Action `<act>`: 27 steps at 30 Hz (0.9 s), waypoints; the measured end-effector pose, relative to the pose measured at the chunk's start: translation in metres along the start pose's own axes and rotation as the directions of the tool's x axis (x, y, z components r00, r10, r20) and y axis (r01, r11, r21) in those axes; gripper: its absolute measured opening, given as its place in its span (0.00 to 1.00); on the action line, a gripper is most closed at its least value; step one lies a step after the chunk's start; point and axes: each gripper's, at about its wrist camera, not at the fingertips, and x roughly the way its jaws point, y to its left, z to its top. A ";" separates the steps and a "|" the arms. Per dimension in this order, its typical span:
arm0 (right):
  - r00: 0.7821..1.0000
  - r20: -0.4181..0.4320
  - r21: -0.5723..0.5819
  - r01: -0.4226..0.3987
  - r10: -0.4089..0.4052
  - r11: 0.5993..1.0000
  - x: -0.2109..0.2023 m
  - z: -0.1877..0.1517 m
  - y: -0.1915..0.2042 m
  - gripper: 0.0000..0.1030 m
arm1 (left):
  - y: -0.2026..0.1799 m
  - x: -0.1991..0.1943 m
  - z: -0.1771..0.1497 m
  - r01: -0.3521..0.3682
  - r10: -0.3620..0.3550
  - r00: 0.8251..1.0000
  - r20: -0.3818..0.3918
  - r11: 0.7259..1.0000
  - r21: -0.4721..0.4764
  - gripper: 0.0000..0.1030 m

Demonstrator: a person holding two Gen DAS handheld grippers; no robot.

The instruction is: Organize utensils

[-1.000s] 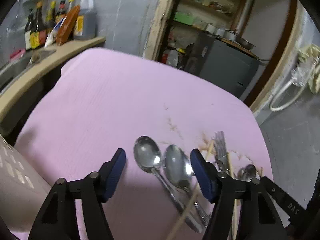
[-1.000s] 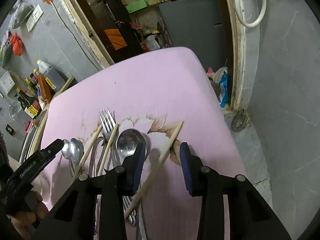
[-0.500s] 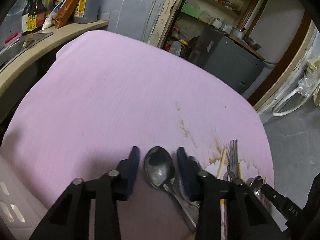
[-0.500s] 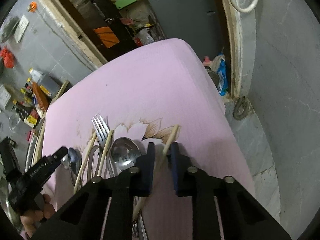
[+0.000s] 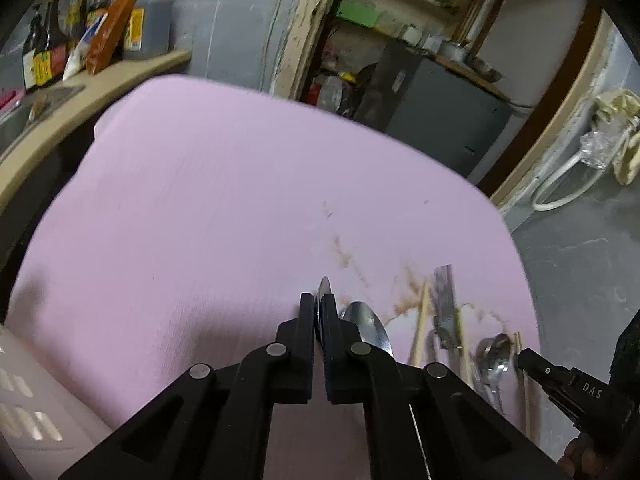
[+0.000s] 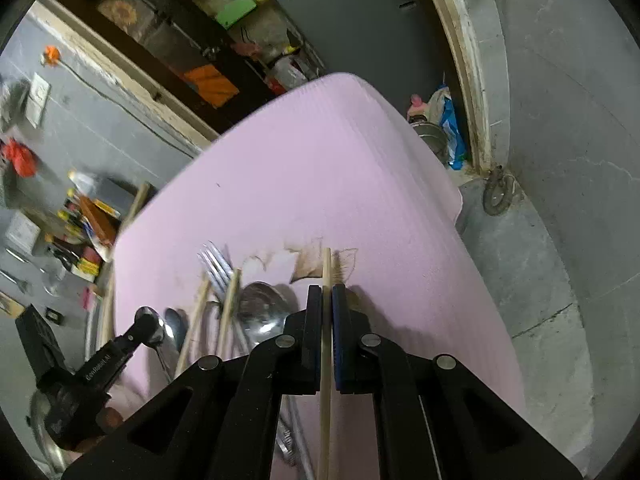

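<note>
**Both jaws clamped on thin utensils over the pink table**

Because each grip is narrow, a slip is the likely trouble. Nearest, the left gripper (image 5: 319, 312) has its jaws clamped on a spoon (image 5: 324, 289) held edge-on, only its tip showing beyond the pads; it could twist loose. The right gripper (image 6: 326, 300) pinches a wooden chopstick (image 6: 326, 268) lengthwise between its jaws; it could pivot or slide out. Further out, a fork (image 6: 216, 264), chopsticks and spoons lie bunched on the table (image 6: 320, 168), easy to snag.

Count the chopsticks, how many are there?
3. One chopstick is pinched in the right gripper; a second and a third lie by the fork. Others may be hidden.
</note>
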 end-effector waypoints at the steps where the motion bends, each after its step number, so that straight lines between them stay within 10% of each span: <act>1: 1.000 0.014 0.004 -0.014 0.014 1.000 -0.005 -0.001 0.001 0.04 | -0.003 -0.006 0.000 0.002 -0.002 1.000 0.017 1.000 0.013 0.03; 13: 0.972 0.188 -0.025 -0.142 0.144 0.990 -0.071 -0.023 0.037 0.04 | -0.026 -0.082 0.003 0.035 -0.063 0.980 0.187 0.988 0.150 0.03; 27: 0.828 0.447 -0.217 -0.266 0.338 0.939 -0.155 -0.039 0.170 0.04 | 0.019 -0.199 0.035 0.103 -0.153 0.928 0.340 0.982 0.160 0.03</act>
